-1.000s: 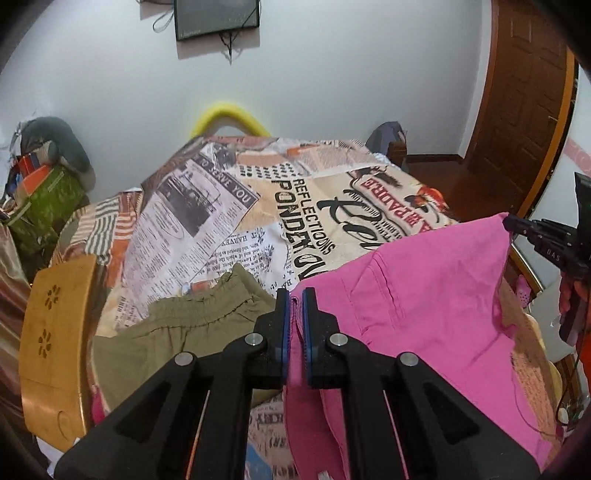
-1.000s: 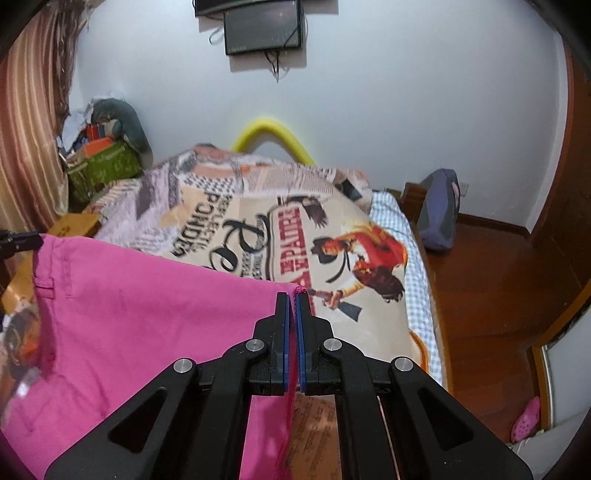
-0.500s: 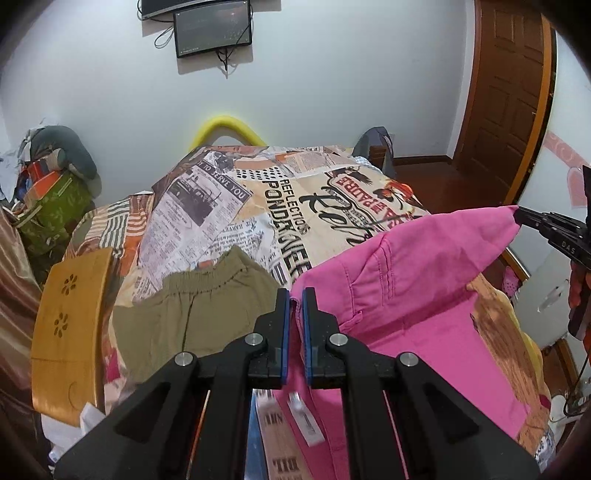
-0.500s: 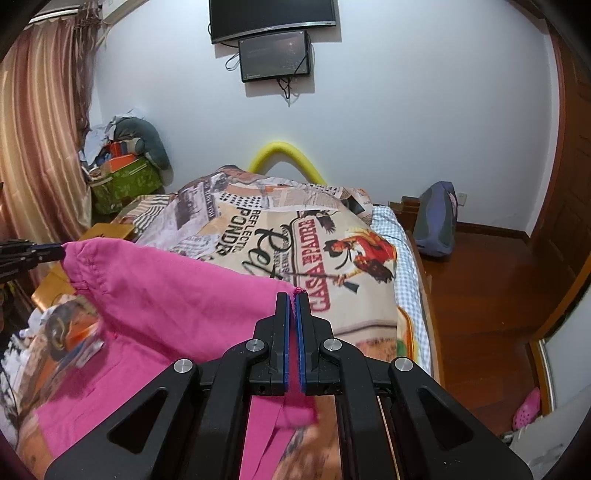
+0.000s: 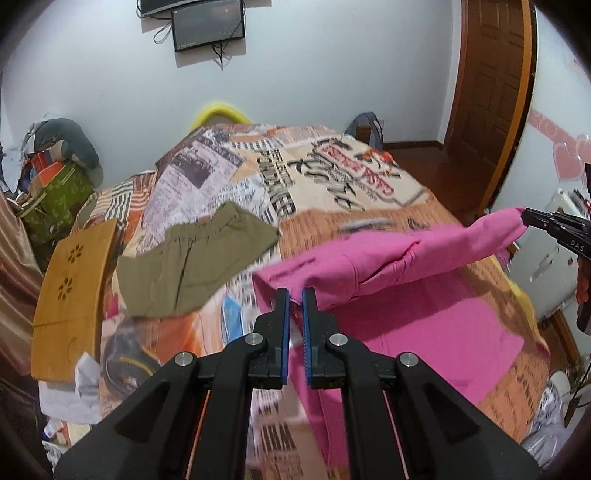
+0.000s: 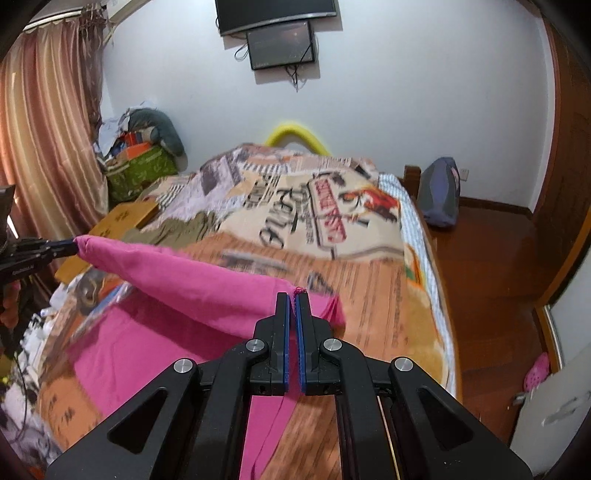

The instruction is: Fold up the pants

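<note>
The bright pink cotton pants (image 5: 402, 295) hang stretched between the two tools, low and centre-right in the left wrist view, their lower part draped flat on the newspaper-print bedspread (image 5: 332, 177) that fills the middle of both frames; the left black two-finger gripper (image 5: 294, 295) rises from the bottom centre of its own view, its blue-lined jaws drawn close with a corner of the pink cloth pinched between their tips; in the right wrist view the same tool shows small at the left edge, nipping the far pink corner.

The right black two-finger gripper (image 6: 294, 299) stands at the bottom centre of its view, jaws pressed nearly together on a frayed pink edge that pokes up between the tips; from the left wrist view it appears at the right edge of the frame, clamped on the pointed end of the raised fold.

Left of centre in the left wrist view a pair of olive-green elastic-waist shorts (image 5: 192, 258) lies flat on the bedspread, apart from the pink cloth; a pale wooden lap tray with flower cut-outs (image 5: 70, 295) sits at the left edge beside it; a dark wall-mounted screen (image 5: 208, 24) hangs at the top of the frame; a brown panelled door (image 5: 487, 92) fills the upper right.
</note>
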A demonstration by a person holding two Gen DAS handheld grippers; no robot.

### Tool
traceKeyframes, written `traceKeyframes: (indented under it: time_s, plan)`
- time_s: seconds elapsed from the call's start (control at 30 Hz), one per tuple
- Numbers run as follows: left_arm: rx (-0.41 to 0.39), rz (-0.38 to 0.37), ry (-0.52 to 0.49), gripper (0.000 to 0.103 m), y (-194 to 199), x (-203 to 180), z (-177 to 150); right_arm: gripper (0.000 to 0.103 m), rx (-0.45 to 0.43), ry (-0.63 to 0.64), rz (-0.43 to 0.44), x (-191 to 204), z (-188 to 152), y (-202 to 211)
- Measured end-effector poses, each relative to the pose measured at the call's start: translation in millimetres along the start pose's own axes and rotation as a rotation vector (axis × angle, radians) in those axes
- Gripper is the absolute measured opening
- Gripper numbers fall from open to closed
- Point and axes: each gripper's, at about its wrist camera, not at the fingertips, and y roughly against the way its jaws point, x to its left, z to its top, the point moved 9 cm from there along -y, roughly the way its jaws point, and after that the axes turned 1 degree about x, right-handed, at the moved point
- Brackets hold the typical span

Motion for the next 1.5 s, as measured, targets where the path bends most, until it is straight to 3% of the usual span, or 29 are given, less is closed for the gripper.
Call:
traceKeyframes:
  time_s: [0.37, 0.57, 0.67, 0.73, 0.83, 0.9, 1.03, 1.1, 1.33, 1.5]
  plan:
    - [0.118, 0.002, -0.028, 0.005, -12.0, -14.5, -90.4, 0.003, 0.128, -0.049, 0.021, 10.8, -88.7, -13.3]
    - [0.146, -0.015, 0.000, 0.006, -14.8, -13.8, -115.1, 0.004, 0.161, -0.092, 0.032, 9.8, -114.4, -8.0]
    - [0.138, 0.006, -0.004, 0.006, -9.6, -14.5, -118.9, 0.009, 0.174, -0.081, 0.004, 9.1, -120.6, -1.2]
    - [0.134, 0.011, -0.006, 0.009, -4.8, -13.6, -119.3, 0.023, 0.174, -0.065, -0.022, 8.1, -122.1, 6.5]
    - [0.112, 0.023, -0.028, 0.010, 6.4, -15.1, -114.7, 0.036, 0.134, -0.022, -0.057, 10.3, -116.7, 19.5]
    - [0.094, 0.031, -0.064, 0.013, 13.7, -21.2, -107.9, 0.037, 0.122, 0.000, -0.057, 15.0, -111.5, 24.9]
    - [0.076, 0.000, -0.130, 0.042, 18.0, -43.6, -93.5, 0.038, 0.098, 0.042, -0.033, 30.7, -98.0, 25.7]
    - [0.067, -0.009, -0.166, 0.050, 15.0, -54.0, -89.1, 0.038, 0.093, 0.054, -0.004, 41.4, -91.8, 20.7]
    - [0.147, -0.015, -0.285, 0.052, -19.4, -82.4, -94.3, 0.039, 0.116, 0.098, 0.082, 78.9, -87.6, -4.5]
    - [0.156, -0.011, -0.345, 0.052, -29.9, -91.2, -98.4, 0.039, 0.171, 0.132, 0.131, 101.4, -96.8, -27.5]
